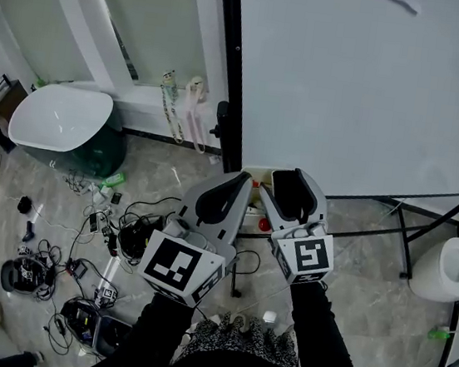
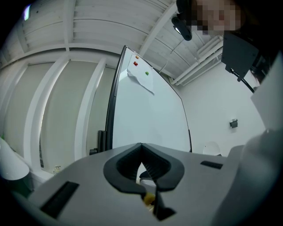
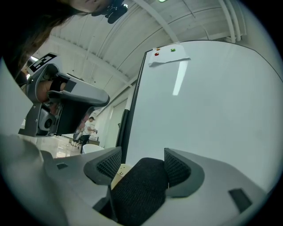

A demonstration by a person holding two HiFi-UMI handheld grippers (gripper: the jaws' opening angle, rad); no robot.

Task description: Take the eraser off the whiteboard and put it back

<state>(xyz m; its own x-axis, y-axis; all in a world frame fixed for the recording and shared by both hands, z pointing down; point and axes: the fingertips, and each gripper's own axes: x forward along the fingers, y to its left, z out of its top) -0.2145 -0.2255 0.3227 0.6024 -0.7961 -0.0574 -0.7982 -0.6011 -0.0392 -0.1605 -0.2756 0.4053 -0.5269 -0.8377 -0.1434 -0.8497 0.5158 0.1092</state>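
The large whiteboard (image 1: 368, 88) stands in front of me and fills the upper right of the head view. My right gripper (image 1: 296, 177) is shut on the eraser (image 1: 293, 195), a black felt block held just short of the board's lower left corner. In the right gripper view the eraser (image 3: 141, 187) sits between the ribbed pads, with the whiteboard (image 3: 212, 101) close behind. My left gripper (image 1: 243, 178) hangs beside the right one, its jaws shut tip to tip on nothing. The left gripper (image 2: 141, 146) points up along the whiteboard (image 2: 146, 119).
A paper sheet (image 3: 169, 56) is pinned by small magnets at the board's top. Black stand legs (image 1: 407, 235) run under the board. Tangled cables and devices (image 1: 97, 236) litter the floor at the left, near a white round chair (image 1: 60, 118). A white stool (image 1: 453, 267) stands at the right.
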